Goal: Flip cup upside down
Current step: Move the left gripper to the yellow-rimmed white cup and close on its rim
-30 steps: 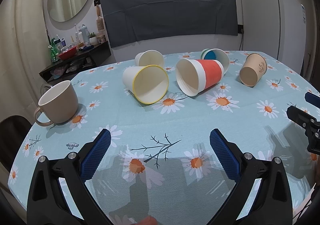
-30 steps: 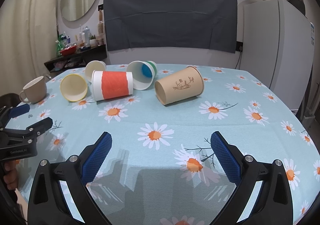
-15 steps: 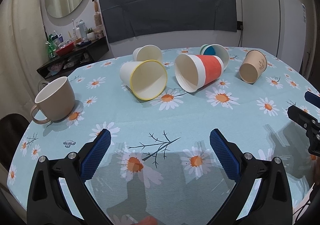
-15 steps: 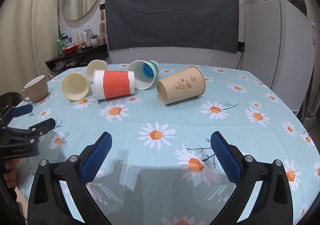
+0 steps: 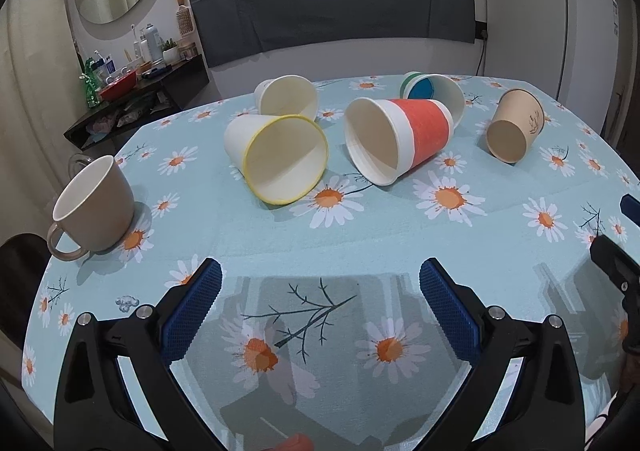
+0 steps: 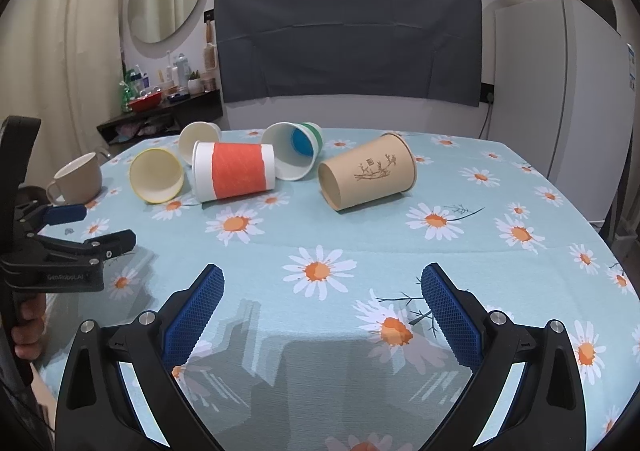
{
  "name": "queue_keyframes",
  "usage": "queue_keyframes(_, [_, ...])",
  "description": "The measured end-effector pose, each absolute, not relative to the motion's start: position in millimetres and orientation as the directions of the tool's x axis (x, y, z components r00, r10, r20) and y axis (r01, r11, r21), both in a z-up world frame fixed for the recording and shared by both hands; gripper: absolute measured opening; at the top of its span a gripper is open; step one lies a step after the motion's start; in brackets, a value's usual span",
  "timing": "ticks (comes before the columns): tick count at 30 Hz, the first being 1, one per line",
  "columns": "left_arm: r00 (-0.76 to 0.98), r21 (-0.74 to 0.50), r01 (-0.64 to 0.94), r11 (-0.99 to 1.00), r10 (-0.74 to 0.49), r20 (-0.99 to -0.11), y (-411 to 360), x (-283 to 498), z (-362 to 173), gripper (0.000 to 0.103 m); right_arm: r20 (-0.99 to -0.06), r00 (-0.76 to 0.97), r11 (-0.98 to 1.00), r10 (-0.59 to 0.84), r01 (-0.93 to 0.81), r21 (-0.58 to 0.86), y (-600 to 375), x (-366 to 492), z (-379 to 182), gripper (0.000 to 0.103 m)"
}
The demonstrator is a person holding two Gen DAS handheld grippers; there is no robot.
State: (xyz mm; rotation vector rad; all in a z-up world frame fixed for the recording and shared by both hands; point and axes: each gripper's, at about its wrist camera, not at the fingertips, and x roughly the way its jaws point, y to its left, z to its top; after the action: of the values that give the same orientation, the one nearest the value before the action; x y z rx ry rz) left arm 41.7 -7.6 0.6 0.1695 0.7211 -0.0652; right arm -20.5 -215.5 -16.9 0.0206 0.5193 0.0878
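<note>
Several paper cups lie on their sides on the daisy tablecloth: a yellow-rimmed cup (image 5: 280, 159), a plain white cup (image 5: 286, 97), a red-banded cup (image 5: 400, 139), a green cup with a blue inside (image 5: 434, 93) and a brown kraft cup (image 5: 516, 125). A beige mug (image 5: 94, 205) stands upright at the left. My left gripper (image 5: 320, 303) is open and empty, low over the near table. My right gripper (image 6: 322, 309) is open and empty, nearest the kraft cup (image 6: 368, 175). The left gripper also shows in the right wrist view (image 6: 96, 229).
The round table (image 6: 520, 291) ends close at the left, right and near sides. A white fridge (image 6: 560, 103) stands behind at the right. A dark shelf with bottles (image 6: 160, 107) stands behind at the left. A dark chair back (image 5: 18, 275) sits beside the mug.
My left gripper has moved forward toward the cups and tilted a little; they look larger. My right gripper has crept forward slightly. Both stay open.
</note>
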Motion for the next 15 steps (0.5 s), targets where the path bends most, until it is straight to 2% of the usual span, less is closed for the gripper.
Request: queue_keyframes(15, [0.746, 0.207, -0.025, 0.978, 0.156, -0.648, 16, 104, 32, 0.097, -0.473, 0.873, 0.993, 0.117, -0.105, 0.052, -215, -25, -16, 0.095])
